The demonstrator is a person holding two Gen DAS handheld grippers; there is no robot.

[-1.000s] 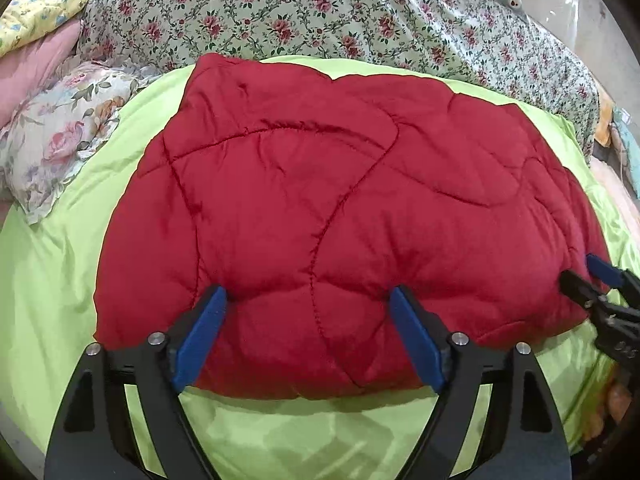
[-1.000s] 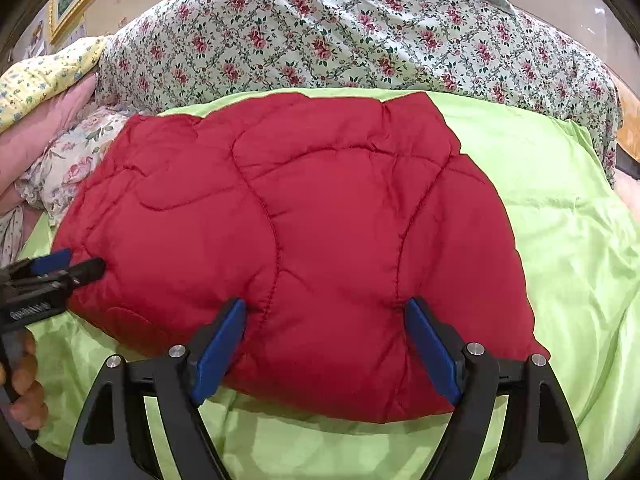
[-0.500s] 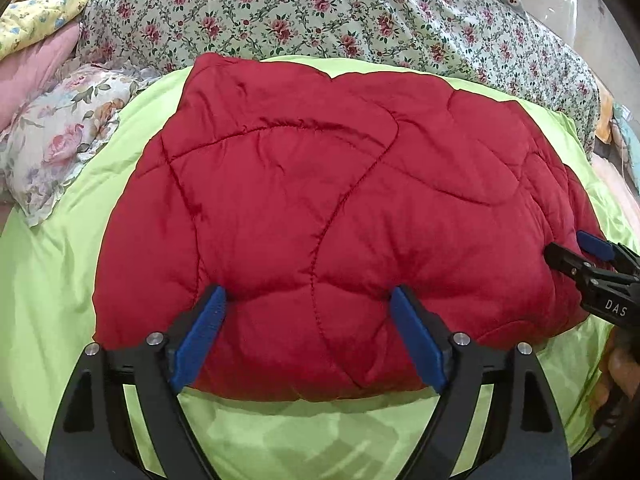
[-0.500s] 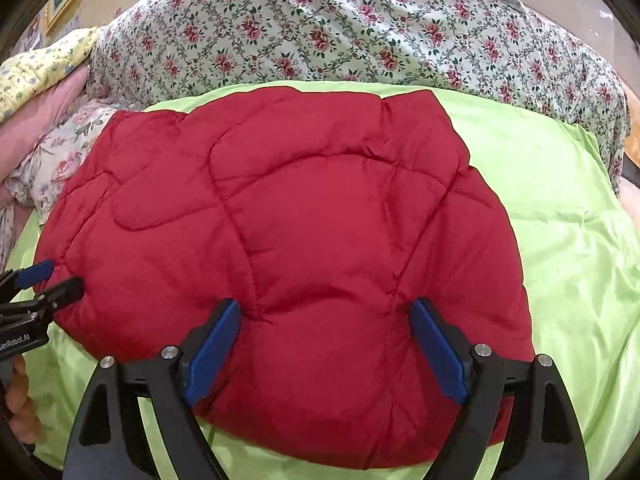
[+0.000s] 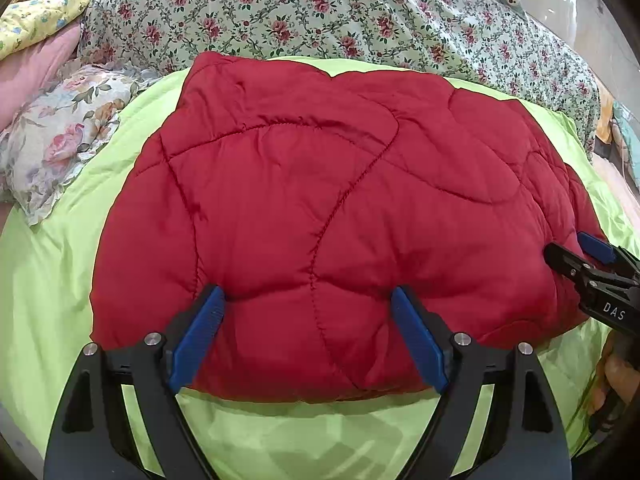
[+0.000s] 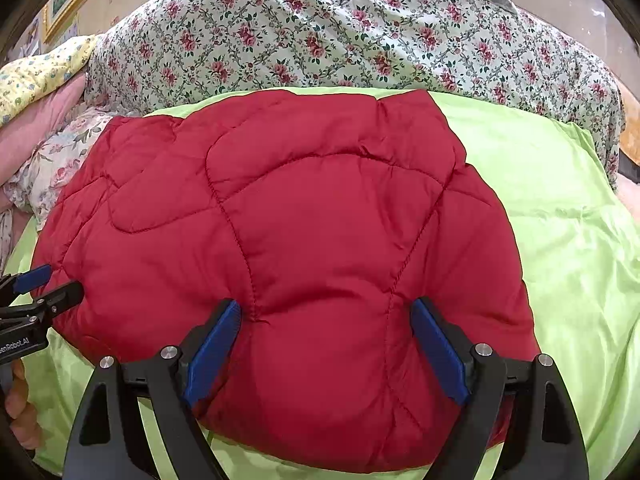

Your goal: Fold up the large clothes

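Red quilted garment (image 5: 328, 216) lies folded into a thick bundle on the lime-green sheet (image 5: 52, 280), close to the sheet's near edge, with a floral bedspread (image 5: 320, 12) along the far edge. Your left gripper (image 5: 308, 312) sits at the bundle's near edge, jaws spread wide, padding bulging between the blue pads; whether they pinch it, cannot tell. Your right gripper (image 6: 326, 324) stands likewise at the same edge, jaws wide apart. A floral pillow (image 5: 52, 148) lies near the sheet's left edge.

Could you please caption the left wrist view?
Open left gripper over a folded red quilted garment on a green sheet.
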